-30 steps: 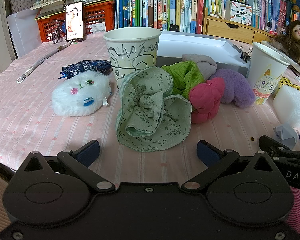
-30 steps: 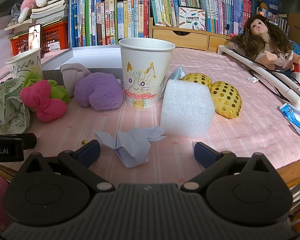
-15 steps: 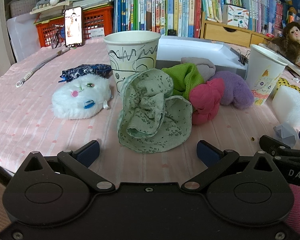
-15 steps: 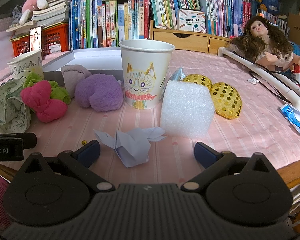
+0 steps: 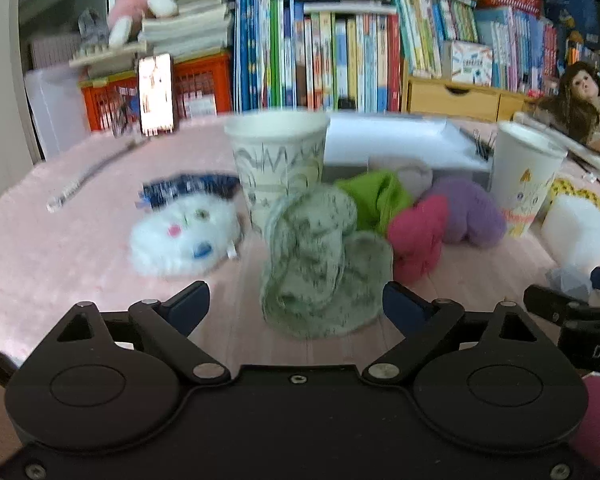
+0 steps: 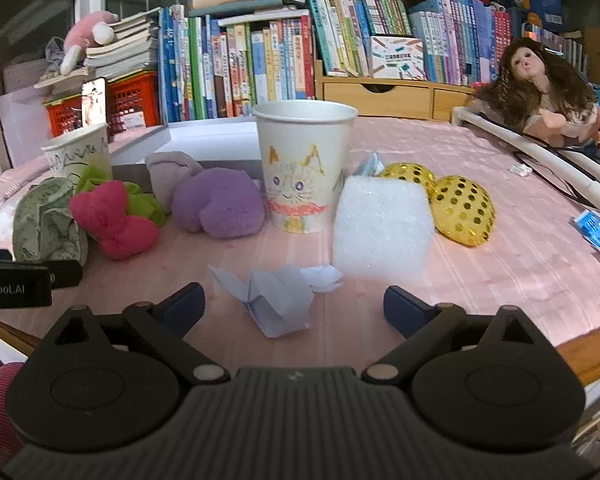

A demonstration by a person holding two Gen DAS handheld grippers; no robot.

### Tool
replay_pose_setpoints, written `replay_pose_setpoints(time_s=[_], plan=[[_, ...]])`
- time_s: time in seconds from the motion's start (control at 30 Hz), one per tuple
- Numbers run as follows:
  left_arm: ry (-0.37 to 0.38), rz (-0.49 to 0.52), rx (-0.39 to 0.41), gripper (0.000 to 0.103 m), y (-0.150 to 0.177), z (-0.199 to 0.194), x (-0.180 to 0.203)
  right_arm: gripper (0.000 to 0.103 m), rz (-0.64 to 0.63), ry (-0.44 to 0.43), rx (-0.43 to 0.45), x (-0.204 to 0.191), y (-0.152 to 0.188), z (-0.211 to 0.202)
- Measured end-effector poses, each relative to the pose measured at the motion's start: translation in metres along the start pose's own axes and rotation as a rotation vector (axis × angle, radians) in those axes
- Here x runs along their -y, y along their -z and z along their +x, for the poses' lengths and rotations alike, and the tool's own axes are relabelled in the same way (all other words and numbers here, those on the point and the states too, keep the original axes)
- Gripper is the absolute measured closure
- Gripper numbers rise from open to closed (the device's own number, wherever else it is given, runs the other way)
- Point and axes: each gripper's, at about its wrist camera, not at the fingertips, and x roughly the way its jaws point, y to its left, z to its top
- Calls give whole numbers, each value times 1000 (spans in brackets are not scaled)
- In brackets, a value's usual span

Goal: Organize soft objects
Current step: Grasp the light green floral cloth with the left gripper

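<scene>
A crumpled green floral cloth (image 5: 324,272) lies on the pink tablecloth between the fingertips of my left gripper (image 5: 296,304). Its jaws are closing and the pads stand clear of the cloth. A white fluffy plush (image 5: 184,240) lies to the left, a pink plush (image 5: 420,236) and a purple plush (image 5: 468,212) to the right. Behind stands a scribbled paper cup (image 5: 280,176). My right gripper (image 6: 296,306) is closing around a folded pale paper (image 6: 276,300) without touching it. Past it are a cat-drawn cup (image 6: 304,168), a white foam block (image 6: 380,228) and gold sequinned pieces (image 6: 460,208).
A white box (image 5: 396,140) sits behind the soft pile, with bookshelves, an orange crate and a propped phone (image 5: 156,94) beyond. A doll (image 6: 540,92) and a white tube (image 6: 540,156) lie at the far right. The table's front edge (image 6: 588,352) is near my right gripper.
Both cameras have tipped upward, so the table scene sits lower in each view. Both pairs of fingertips have come slightly closer together. The left view is now blurred.
</scene>
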Motion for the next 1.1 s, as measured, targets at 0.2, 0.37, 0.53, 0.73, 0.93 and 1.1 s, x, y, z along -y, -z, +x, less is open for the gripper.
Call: replay_pose_setpoints(time_s=[0.2, 0.37, 0.53, 0.73, 0.93, 1.1], plan=[[-6, 35, 65, 14, -7, -1, 4, 16, -37, -20, 30, -5, -4, -3], [30, 14, 24, 34, -6, 9, 4, 31, -41, -26, 14, -6, -5, 1], [72, -37, -29, 60, -3, 17, -1, 54, -45, -20, 24, -8, -4, 0], [86, -37, -28, 75, -4, 11, -3, 59, -49, -28, 58, -9, -9, -6], [102, -42, -2, 77, -12, -4, -5, 60, -43, -54, 98, -7, -19, -14], [129, -44, 34, 77, -28, -22, -9, 60, -38, -85, 132, -7, -36, -22]])
